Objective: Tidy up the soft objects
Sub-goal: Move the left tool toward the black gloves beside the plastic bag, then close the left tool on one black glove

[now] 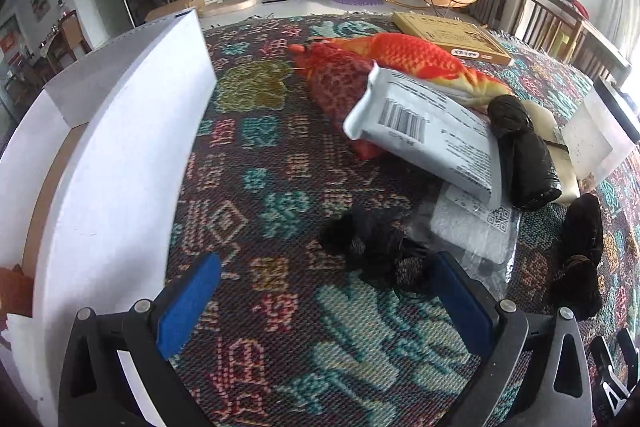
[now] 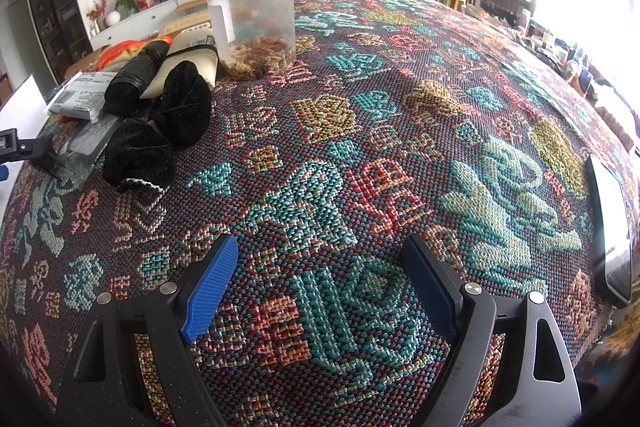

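In the left wrist view my left gripper (image 1: 326, 303) is open, low over the patterned tablecloth (image 1: 280, 187). A small dark fabric bundle (image 1: 372, 247) lies just ahead, near the right finger (image 1: 464, 303). Behind it are a grey mailer bag (image 1: 424, 131), an orange fish plush (image 1: 420, 59), a red patterned pouch (image 1: 336, 87), a black roll (image 1: 524, 155) and a black velvet cloth (image 1: 580, 255). My right gripper (image 2: 320, 283) is open over bare cloth, holding nothing. The black velvet cloth (image 2: 168, 131) lies far ahead to its left, beside the black roll (image 2: 132, 79).
A tall white box (image 1: 120, 147) stands at the left. A clear jar (image 2: 252, 15) with a black lid stands behind the pile. A flat cardboard box (image 1: 448, 35) lies at the far edge. A phone (image 2: 608, 227) lies near the table's right edge.
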Demonstrator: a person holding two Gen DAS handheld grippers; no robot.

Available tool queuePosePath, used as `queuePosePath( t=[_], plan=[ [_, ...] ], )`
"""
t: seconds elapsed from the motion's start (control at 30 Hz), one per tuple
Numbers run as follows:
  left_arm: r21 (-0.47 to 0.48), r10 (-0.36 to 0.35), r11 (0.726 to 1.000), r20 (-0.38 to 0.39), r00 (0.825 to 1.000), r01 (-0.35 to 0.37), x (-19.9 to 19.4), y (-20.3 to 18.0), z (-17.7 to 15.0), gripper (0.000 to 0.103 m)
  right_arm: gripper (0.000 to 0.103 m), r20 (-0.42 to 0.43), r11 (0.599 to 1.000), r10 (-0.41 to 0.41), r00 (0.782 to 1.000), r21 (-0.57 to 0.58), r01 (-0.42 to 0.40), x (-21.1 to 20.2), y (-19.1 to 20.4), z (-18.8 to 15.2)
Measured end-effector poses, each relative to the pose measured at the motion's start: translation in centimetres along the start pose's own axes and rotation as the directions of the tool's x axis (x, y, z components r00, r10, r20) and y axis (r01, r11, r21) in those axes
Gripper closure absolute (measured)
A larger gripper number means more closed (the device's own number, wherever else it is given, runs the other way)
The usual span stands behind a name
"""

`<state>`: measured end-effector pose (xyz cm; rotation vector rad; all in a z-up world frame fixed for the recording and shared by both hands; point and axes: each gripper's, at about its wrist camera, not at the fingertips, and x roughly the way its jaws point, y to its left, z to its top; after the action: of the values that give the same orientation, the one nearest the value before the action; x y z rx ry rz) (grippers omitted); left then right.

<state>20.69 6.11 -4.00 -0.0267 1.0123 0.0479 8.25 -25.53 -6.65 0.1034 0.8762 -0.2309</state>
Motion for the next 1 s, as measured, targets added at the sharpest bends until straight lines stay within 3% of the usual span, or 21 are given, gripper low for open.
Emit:
queuePosePath(
  t=[0.07, 0.13, 0.2, 0.27, 0.4, 0.5, 0.57, 0.67, 0.77, 0.83, 1.0],
  plan=[
    [-0.018, -0.012, 1.0, 0.001, 1.0, 0.012, -0.4, 0.8, -0.3, 0.0, 0.017, 0.0, 1.0, 0.0, 1.0, 0.0, 0.0, 0.0, 0.0, 0.0],
    [-0.048, -0.11, 0.993, -0.007, 0.994, 0.109, -0.4, 1.1, -0.5, 0.0, 0.017, 0.0, 1.0, 0.0, 1.0, 0.0, 0.0, 0.0, 0.0, 0.0],
    [-0.095, -0.246, 0.965, -0.019, 0.969, 0.243, 0.0, 1.1, -0.6, 0.0, 0.017, 0.0, 1.0, 0.0, 1.0, 0.0, 0.0, 0.0, 0.0, 0.0],
    [-0.145, -0.309, 0.943, -0.055, 0.95, 0.298, 0.8, 0.4, -0.6, 0.0, 0.017, 0.0, 1.0, 0.0, 1.0, 0.0, 0.0, 0.0, 0.0, 0.0],
    [-0.119, -0.255, 0.962, -0.065, 0.965, 0.246, 1.4, -1.4, -1.3, 0.0, 0.017, 0.0, 1.0, 0.0, 1.0, 0.0, 0.0, 0.0, 0.0, 0.0],
    [-0.114, -0.245, 0.965, -0.078, 0.966, 0.236, 2.5, -2.5, -2.0, 0.0, 0.017, 0.0, 1.0, 0.0, 1.0, 0.0, 0.0, 0.0, 0.0, 0.0],
    [-0.073, -0.189, 0.98, -0.041, 0.981, 0.186, 2.6, -3.8, -2.2, 0.0, 0.017, 0.0, 1.0, 0.001, 1.0, 0.001, -0.001, 0.0, -0.1, 0.0],
    [0.009, -0.154, 0.988, -0.043, 0.987, 0.155, 2.9, -5.6, -2.3, 0.001, 0.017, 0.0, 1.0, 0.0, 1.0, 0.0, 0.0, 0.0, 0.0, 0.0],
    [0.055, -0.124, 0.991, -0.012, 0.992, 0.124, 2.2, -5.7, -2.6, 0.026, 0.017, 0.0, 1.0, 0.0, 1.0, 0.0, 0.0, 0.0, 0.0, 0.0],
    [0.034, -0.165, 0.986, -0.006, 0.986, 0.165, 1.8, -4.5, -2.8, 0.038, 0.017, 0.0, 1.0, -0.001, 1.0, 0.0, 0.001, 0.0, 0.0, 0.0],
    [0.011, -0.198, 0.98, 0.021, 0.98, 0.198, -0.5, -2.1, -4.2, 0.044, 0.016, 0.0, 1.0, 0.0, 1.0, 0.001, 0.0, 0.0, 0.0, 0.0]
  ],
)
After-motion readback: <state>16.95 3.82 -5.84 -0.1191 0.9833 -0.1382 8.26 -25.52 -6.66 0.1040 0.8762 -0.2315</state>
